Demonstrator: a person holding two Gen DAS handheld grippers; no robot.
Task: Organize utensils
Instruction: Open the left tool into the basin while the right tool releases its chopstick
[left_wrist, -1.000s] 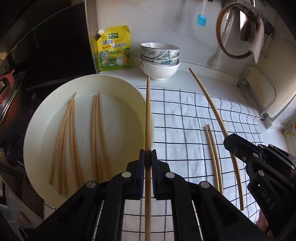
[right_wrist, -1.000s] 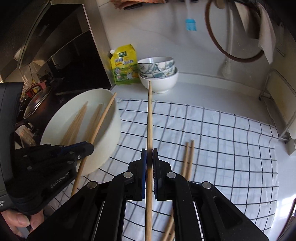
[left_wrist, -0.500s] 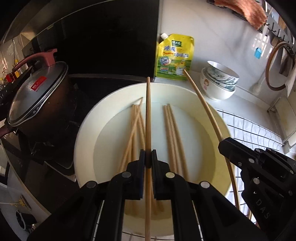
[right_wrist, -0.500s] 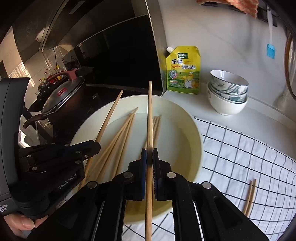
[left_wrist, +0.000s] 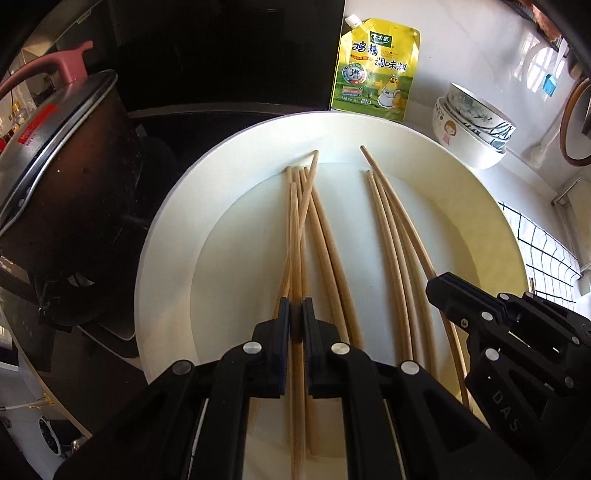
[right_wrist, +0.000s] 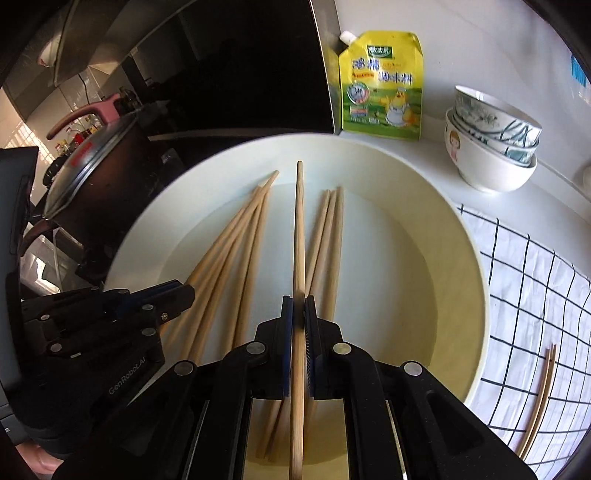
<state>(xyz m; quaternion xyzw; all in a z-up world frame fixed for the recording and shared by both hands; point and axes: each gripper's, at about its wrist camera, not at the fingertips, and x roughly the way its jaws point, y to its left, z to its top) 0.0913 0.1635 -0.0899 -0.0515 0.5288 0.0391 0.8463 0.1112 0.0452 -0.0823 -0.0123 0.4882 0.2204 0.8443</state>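
Note:
A large white plate (left_wrist: 166, 258) holds several wooden chopsticks in two bundles. My left gripper (left_wrist: 295, 310) is shut on one chopstick (left_wrist: 294, 221), which lies along the left bundle, low over the plate. To its right my right gripper (left_wrist: 437, 286) grips another chopstick (left_wrist: 370, 158) beside the right bundle. In the right wrist view, my right gripper (right_wrist: 298, 314) is shut on its chopstick (right_wrist: 299, 221), which points between the two bundles over the plate (right_wrist: 461, 258). My left gripper (right_wrist: 184, 291) is at the left. Two chopsticks (right_wrist: 539, 398) lie on the checked cloth (right_wrist: 535, 277).
A dark pot (left_wrist: 62, 184) with a pink handle stands close to the plate's left, on a black stove. Behind the plate, a yellow seasoning pouch (left_wrist: 376, 70) leans on the wall, with stacked bowls (left_wrist: 476, 129) to its right. A person's hand holds the left gripper.
Both grippers have carried their chopsticks left, from over the checked cloth to over the plate, and sunk lower. The pot has come into view at the left.

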